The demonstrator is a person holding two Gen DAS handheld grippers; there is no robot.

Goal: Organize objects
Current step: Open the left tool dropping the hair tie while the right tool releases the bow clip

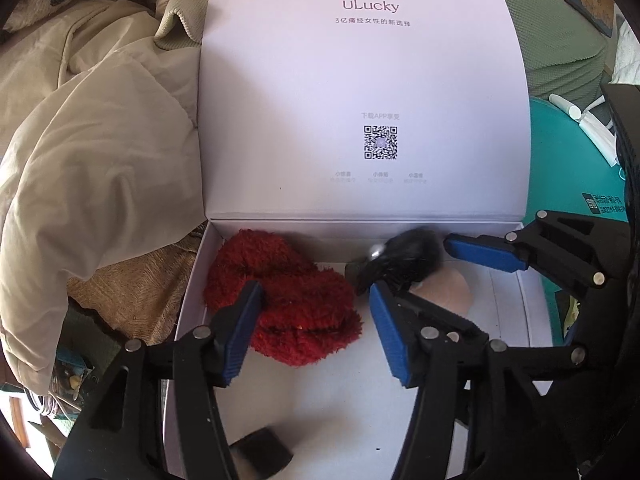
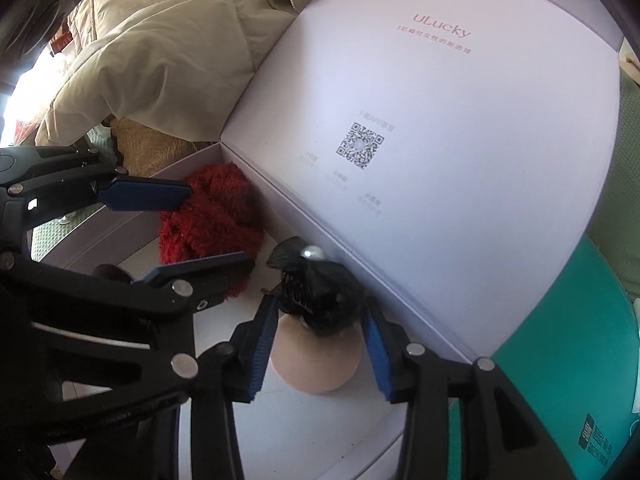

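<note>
A white box (image 1: pixel 191 280) lies open, its lid (image 1: pixel 360 80) standing up behind it. Inside, a fluffy red scrunchie (image 1: pixel 304 304) rests at the left, between the parted jaws of my left gripper (image 1: pixel 314 320); the far pad stands clear of it. My right gripper (image 2: pixel 318 346) is open around a black hair clip (image 2: pixel 320 300) with a pearl, which sits on a round pink pad (image 2: pixel 316 368) against the box's back wall. In the left wrist view the clip (image 1: pixel 404 256) looks blurred, with one of the right gripper's pads (image 1: pixel 484 255) beside it. The left gripper (image 2: pixel 220 226) shows over the scrunchie (image 2: pixel 212 216).
A small black block (image 1: pixel 262 454) lies at the box's near end. Beige padded bedding (image 1: pixel 100 140) is heaped against the box's left side. To the right are a teal surface (image 1: pixel 560 168), white tubes (image 1: pixel 588 124) and a green cushion (image 1: pixel 560 40).
</note>
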